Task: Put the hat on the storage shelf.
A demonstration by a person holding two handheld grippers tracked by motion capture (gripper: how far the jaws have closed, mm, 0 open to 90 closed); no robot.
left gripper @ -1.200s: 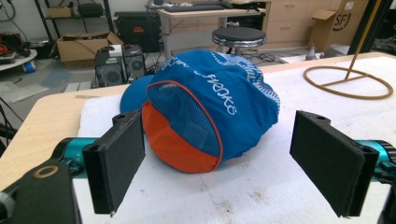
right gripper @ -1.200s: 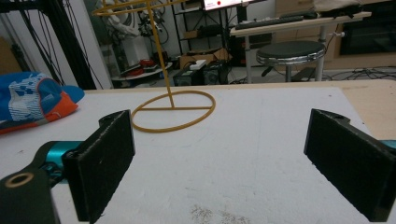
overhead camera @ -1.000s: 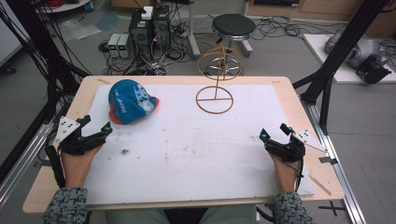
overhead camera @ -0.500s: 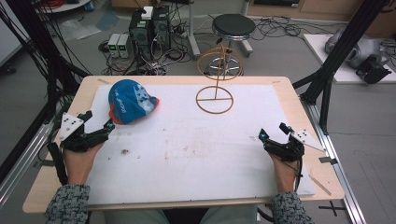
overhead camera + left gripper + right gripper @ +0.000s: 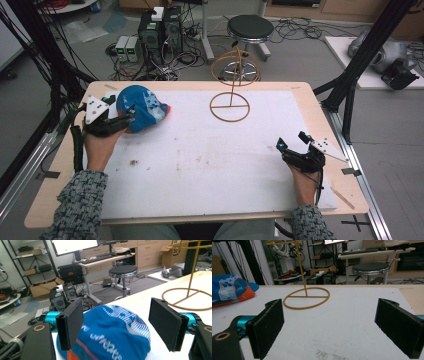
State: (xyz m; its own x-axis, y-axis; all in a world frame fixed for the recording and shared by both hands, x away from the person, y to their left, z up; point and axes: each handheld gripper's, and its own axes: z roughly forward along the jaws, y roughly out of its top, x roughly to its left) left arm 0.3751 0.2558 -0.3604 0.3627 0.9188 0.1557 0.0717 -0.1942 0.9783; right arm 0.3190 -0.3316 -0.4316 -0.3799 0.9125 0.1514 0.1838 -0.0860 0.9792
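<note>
Now, from the high view, my left gripper (image 5: 125, 118) sits at the cap (image 5: 142, 107) on the table's (image 5: 200, 165) far left, while my right gripper (image 5: 292, 150) rests spread and empty near the right edge. Along my left jaws, which have just been closing, the cap (image 5: 112, 332) lies between the pads, not yet pinched; I judge they may catch only loose crown fabric and slip. Along my right jaws, the stand (image 5: 306, 298) waits well apart from the cap (image 5: 232, 290).

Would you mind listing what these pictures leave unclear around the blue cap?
- Blue cap: its near side is cut off by the bottom edge of the left gripper view.
- Cap's left side, high view: hidden behind the left gripper.
- Cap lettering: blurred.
- Gold stand: top ring cut off in the right gripper view.
</note>
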